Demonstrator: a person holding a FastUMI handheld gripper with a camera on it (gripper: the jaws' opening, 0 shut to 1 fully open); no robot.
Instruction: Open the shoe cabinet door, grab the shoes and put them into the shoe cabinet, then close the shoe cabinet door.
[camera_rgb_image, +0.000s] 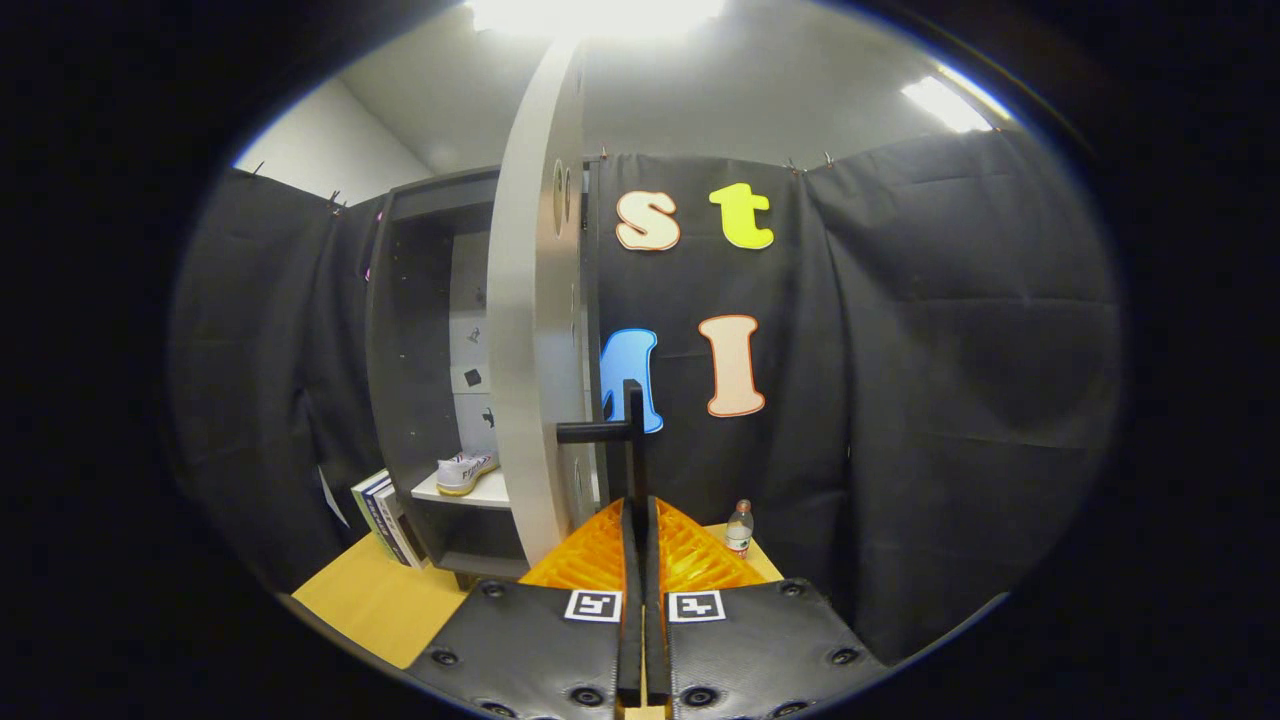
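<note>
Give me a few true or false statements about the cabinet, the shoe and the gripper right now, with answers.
1. The cabinet door is open. True.
2. The gripper is shut on the door's handle. True: both orange fingers press on the black bar.
3. The shoe lies on the floor. False: it sits on a shelf inside the cabinet.
4. The books stand inside the cabinet. False: they lean outside it, against its side.
5. A bottle stands beyond the fingers, by the black cloth. True.
</note>
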